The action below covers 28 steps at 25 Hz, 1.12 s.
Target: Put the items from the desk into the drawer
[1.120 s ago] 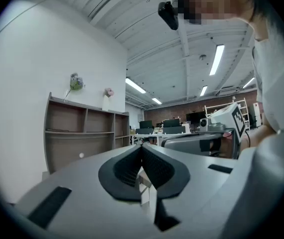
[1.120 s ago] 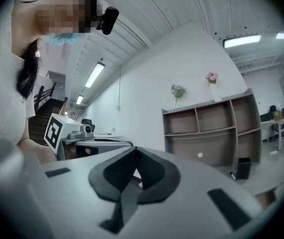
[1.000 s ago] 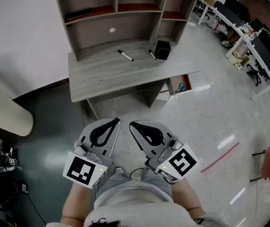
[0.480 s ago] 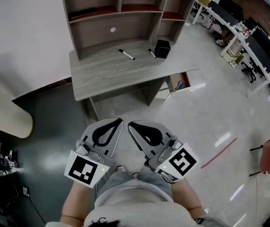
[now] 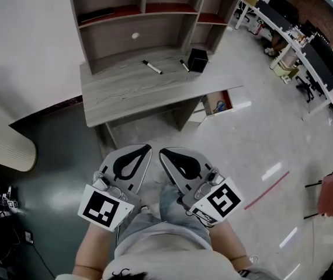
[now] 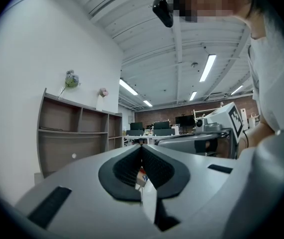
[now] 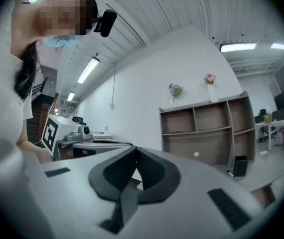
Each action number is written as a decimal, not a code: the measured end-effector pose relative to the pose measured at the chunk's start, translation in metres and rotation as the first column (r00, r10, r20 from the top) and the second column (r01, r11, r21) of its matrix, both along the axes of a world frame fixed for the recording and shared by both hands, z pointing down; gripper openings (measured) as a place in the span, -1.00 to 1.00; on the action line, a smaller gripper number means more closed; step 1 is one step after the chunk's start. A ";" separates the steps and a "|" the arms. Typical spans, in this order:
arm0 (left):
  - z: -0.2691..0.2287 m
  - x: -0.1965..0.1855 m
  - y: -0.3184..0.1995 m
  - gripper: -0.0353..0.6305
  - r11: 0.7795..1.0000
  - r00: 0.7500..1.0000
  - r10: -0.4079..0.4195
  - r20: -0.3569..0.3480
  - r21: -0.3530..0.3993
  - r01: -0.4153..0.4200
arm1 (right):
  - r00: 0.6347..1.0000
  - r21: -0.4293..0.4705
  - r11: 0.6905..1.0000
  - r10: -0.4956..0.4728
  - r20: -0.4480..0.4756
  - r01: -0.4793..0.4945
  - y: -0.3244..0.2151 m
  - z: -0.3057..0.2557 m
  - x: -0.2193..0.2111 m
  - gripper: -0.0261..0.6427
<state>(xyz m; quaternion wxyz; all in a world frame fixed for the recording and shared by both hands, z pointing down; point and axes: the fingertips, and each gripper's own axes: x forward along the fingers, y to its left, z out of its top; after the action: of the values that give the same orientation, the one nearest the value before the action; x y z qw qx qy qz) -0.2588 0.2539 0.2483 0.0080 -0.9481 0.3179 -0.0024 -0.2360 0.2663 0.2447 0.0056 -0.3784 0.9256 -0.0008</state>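
left gripper (image 5: 143,149), right gripper (image 5: 163,152), jaws closed, empty

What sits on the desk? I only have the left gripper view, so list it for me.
Observer: The head view shows a marker, a second marker and a black container on the desk, all near the shelf's foot.
Operator: Now check the drawer and tell me whether it needs opening.
Observer: No need. The drawer stands pulled open below the desk's right end, with something blue already lying inside.
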 end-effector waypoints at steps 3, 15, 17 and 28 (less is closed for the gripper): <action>0.000 0.008 -0.017 -0.87 1.000 1.000 -0.017 -0.001 -0.006 0.017 | 1.000 -0.002 1.000 -0.013 0.005 0.013 -0.019 -0.001 0.009 -0.89; -0.013 0.078 -0.129 -0.87 0.995 0.995 -0.103 0.002 -0.011 0.103 | 0.994 0.009 0.994 -0.107 0.018 0.107 -0.134 -0.012 0.079 -0.89; -0.015 0.094 -0.147 -0.87 0.993 0.993 -0.118 -0.007 -0.015 0.118 | 0.993 0.013 0.993 -0.119 0.017 0.119 -0.152 -0.014 0.096 -0.89; -0.008 0.151 -0.208 -0.87 0.981 0.981 -0.193 0.019 -0.006 0.193 | 0.983 0.000 0.984 -0.178 0.034 0.178 -0.215 -0.004 0.153 -0.89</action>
<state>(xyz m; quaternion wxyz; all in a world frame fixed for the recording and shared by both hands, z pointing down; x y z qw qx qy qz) -0.1082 0.0458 0.2405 0.0070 -0.9129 0.4080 -0.0130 -0.0833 0.0511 0.2409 0.0207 -0.2939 0.9556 -0.0090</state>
